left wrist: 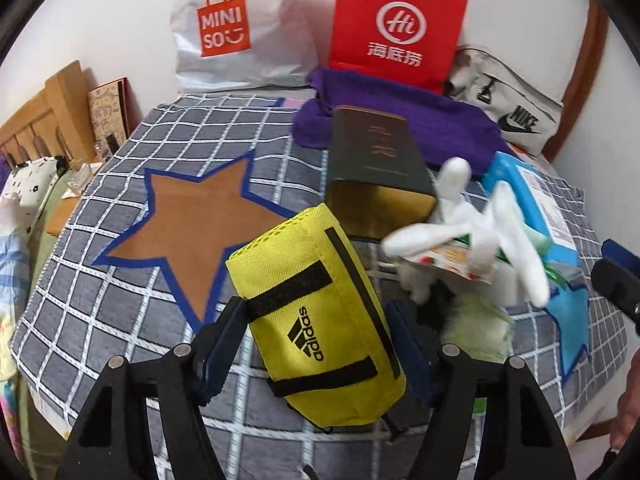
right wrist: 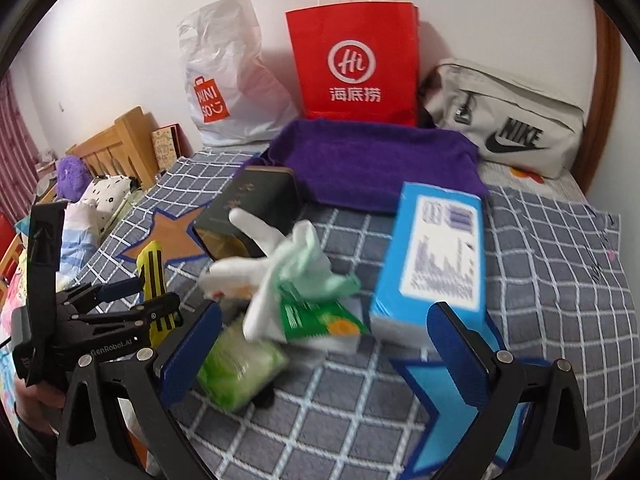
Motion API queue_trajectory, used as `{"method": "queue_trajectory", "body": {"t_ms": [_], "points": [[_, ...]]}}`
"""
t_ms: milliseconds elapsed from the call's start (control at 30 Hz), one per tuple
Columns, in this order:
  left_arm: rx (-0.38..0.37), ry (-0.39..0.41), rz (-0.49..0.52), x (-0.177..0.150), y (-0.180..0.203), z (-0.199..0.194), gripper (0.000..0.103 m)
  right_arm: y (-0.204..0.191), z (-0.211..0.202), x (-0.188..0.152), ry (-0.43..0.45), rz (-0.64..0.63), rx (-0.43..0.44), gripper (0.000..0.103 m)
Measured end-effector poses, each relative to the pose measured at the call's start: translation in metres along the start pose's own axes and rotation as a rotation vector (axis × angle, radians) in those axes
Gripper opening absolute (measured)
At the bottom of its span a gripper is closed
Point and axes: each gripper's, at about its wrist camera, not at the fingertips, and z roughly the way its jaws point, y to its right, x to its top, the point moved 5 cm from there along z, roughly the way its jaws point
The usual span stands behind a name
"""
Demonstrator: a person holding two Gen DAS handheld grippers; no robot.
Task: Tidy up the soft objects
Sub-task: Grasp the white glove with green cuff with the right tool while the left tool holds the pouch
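Observation:
A yellow Adidas pouch [left wrist: 320, 316] with black straps sits between the two fingers of my left gripper [left wrist: 312, 354], whose blue pads press on its sides just above the checked blanket [left wrist: 120, 312]. The right wrist view shows that same gripper [right wrist: 136, 300] shut on the pouch [right wrist: 154, 276] at the left. My right gripper [right wrist: 326, 344] stands open over a pile: a white plush toy [right wrist: 256, 272], a pale green cloth [right wrist: 316, 268], a green packet [right wrist: 320, 316] and a light green soft pack [right wrist: 240, 364]. Its pads touch none of them.
A blue box [right wrist: 436, 256] lies right of the pile and a dark green box [right wrist: 248, 208] behind it. A purple towel [right wrist: 380, 156], red paper bag [right wrist: 352, 64], white Miniso bag [right wrist: 224, 80] and Nike bag [right wrist: 508, 128] line the wall. A wooden headboard [right wrist: 116, 144] stands left.

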Motion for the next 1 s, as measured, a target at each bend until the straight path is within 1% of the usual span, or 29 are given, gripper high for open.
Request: {"method": "queue_trajectory", "body": {"t_ms": [133, 267, 333, 467, 500, 533, 567, 600, 633, 733, 833, 1000], "points": [[-0.024, -0.007, -0.008, 0.001, -0.004, 0.009, 0.069, -0.007, 0.015, 0.016, -0.004, 0.005, 0.037, 0.098], [-0.033, -0.026, 0.010, -0.001, -0.002, 0.020, 0.069, -0.011, 0.036, 0.026, -0.034, -0.011, 0.042, 0.093], [-0.040, -0.030, 0.015, -0.001, -0.002, 0.023, 0.069, -0.012, 0.048, 0.028, -0.062, -0.024, 0.041, 0.082], [-0.055, -0.029, 0.013, 0.000, -0.004, 0.027, 0.071, -0.011, 0.076, 0.027, -0.150, -0.007, 0.048, 0.068], [-0.058, -0.027, 0.016, 0.000, -0.004, 0.028, 0.071, -0.011, 0.084, 0.025, -0.174, -0.003, 0.058, 0.059], [-0.060, -0.026, 0.019, 0.001, -0.004, 0.029, 0.071, -0.012, 0.088, 0.024, -0.188, -0.006, 0.067, 0.042], [-0.062, -0.025, 0.020, 0.001, -0.005, 0.030, 0.071, -0.013, 0.093, 0.023, -0.199, -0.012, 0.079, 0.029], [-0.064, -0.023, 0.018, 0.002, -0.005, 0.030, 0.071, -0.014, 0.096, 0.022, -0.205, -0.014, 0.089, 0.009], [-0.066, -0.021, 0.015, 0.002, -0.006, 0.031, 0.071, -0.014, 0.096, 0.022, -0.204, -0.017, 0.097, 0.009], [-0.069, -0.018, 0.009, 0.004, -0.006, 0.032, 0.071, -0.015, 0.081, 0.028, -0.121, -0.024, 0.108, 0.009], [-0.064, -0.015, 0.010, 0.004, -0.006, 0.033, 0.071, -0.011, 0.054, 0.037, -0.039, -0.010, 0.126, 0.009], [-0.038, -0.018, 0.023, 0.002, -0.004, 0.031, 0.071, 0.004, 0.010, 0.042, 0.054, 0.016, 0.107, 0.009]]}}
